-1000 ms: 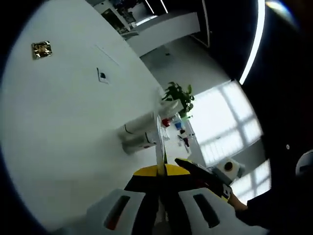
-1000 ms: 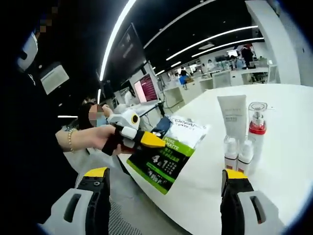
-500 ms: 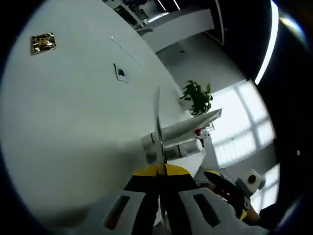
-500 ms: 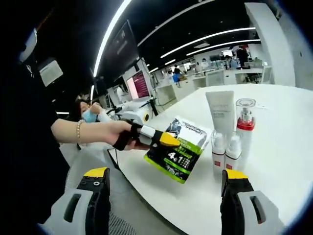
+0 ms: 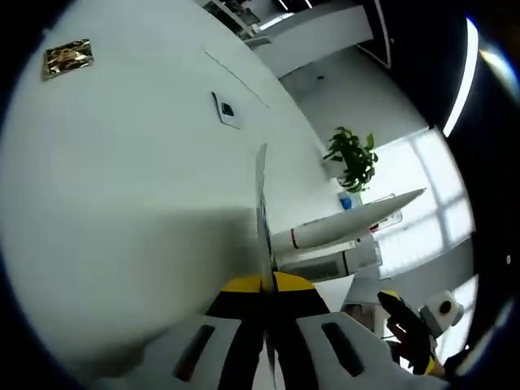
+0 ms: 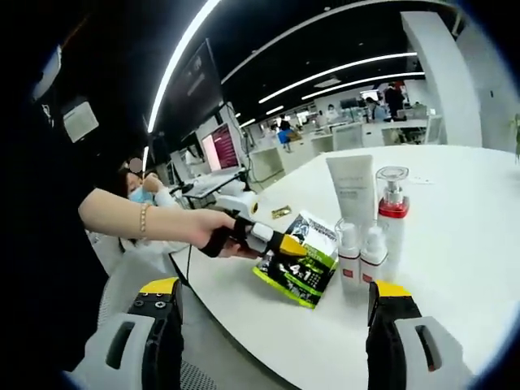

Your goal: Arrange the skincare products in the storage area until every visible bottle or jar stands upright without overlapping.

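Tube (image 6: 352,188), pump bottle (image 6: 391,213) and two small bottles (image 6: 361,253) stand upright on bench (image 6: 455,244). Left claw (image 6: 286,244) clamps sachet pack (image 6: 304,261), unplaced; right claw (image 6: 276,325) apart, empty.

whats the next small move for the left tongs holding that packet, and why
Probably lower the green sachet pack the rest of the way and set it on the white table beside the group of bottles. The left tongs hold it at the table edge, clear of the upright bottles, and the right tongs are open and idle.
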### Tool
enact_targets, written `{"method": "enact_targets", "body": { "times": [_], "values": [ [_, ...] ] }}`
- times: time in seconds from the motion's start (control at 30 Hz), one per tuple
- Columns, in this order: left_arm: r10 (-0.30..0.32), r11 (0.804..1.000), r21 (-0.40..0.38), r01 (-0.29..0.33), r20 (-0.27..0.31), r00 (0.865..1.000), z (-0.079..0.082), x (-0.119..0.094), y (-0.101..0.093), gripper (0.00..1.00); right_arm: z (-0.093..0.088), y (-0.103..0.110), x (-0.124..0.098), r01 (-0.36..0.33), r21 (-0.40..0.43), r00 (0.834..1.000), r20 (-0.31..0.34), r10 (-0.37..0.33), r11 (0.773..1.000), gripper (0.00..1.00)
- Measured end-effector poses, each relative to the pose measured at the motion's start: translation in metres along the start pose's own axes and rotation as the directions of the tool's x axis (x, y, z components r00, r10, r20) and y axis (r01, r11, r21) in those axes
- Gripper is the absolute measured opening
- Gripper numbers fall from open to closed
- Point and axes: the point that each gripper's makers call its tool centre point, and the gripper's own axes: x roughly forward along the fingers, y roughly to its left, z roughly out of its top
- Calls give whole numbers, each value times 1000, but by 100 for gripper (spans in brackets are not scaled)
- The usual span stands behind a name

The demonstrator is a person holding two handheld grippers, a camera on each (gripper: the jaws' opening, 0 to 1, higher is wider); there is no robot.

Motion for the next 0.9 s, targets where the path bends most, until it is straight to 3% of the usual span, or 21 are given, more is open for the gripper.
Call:
{"method": "enact_targets", "body": {
  "times": [0.3,0.53,0.7,0.9],
  "values": [
    [17,999,-35,-17,20,1000,3,8,-2,0,0,-2,0,0,9,1000,1,0,1000,99],
    [45,998,32,-45,-3,999,0,8,-7,1,-2,-3,0,-4,7,1000,-6,4,1000,99],
    [113,989,98,-110,-25,993,6,6,6,10,-1,-4,0,-1,17,1000,0,2,1000,99],
    [160,978,136,-156,-15,987,10,3,13,14,-1,-5,0,-1,16,1000,0,1,1000,99]
  ]
}}
